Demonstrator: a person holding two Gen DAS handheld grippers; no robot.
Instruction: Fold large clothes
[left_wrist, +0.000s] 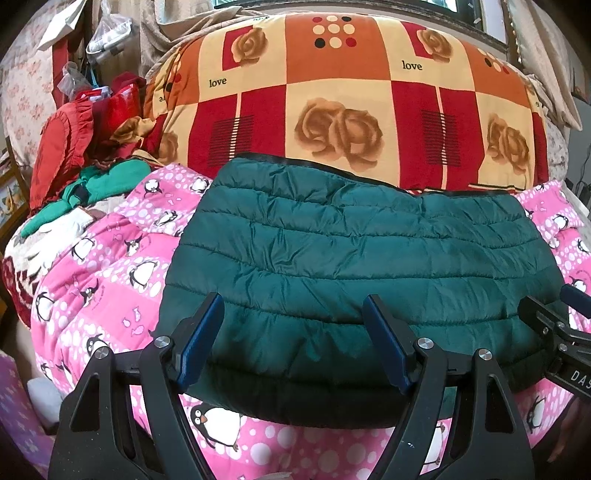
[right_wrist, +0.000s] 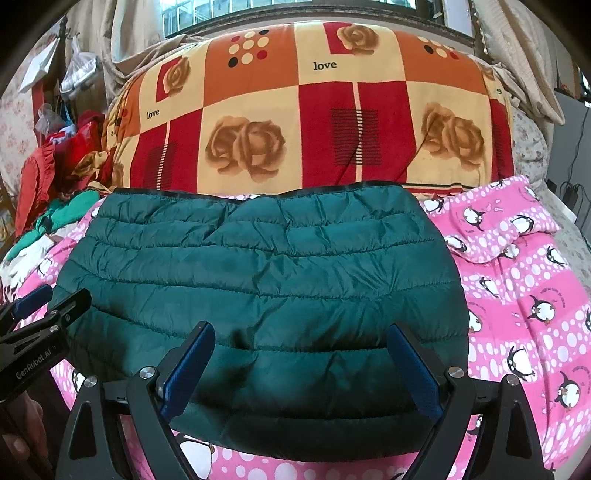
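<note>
Both open grippers, left gripper (left_wrist: 293, 317) and right gripper (right_wrist: 301, 349), hide the folded jacket's (left_wrist: 354, 240) near edge.

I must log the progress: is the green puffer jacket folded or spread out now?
Folded. The green puffer jacket lies as a compact block on the pink penguin blanket, with no sleeves or collar showing.

A pink penguin-print blanket (left_wrist: 110, 280) covers the bed. Behind it rests a big quilt (left_wrist: 332, 99) in red, orange and cream squares with roses and "love". At the left lies a heap of red and green clothes (left_wrist: 85, 155). A window (right_wrist: 288, 7) sits above.
</note>
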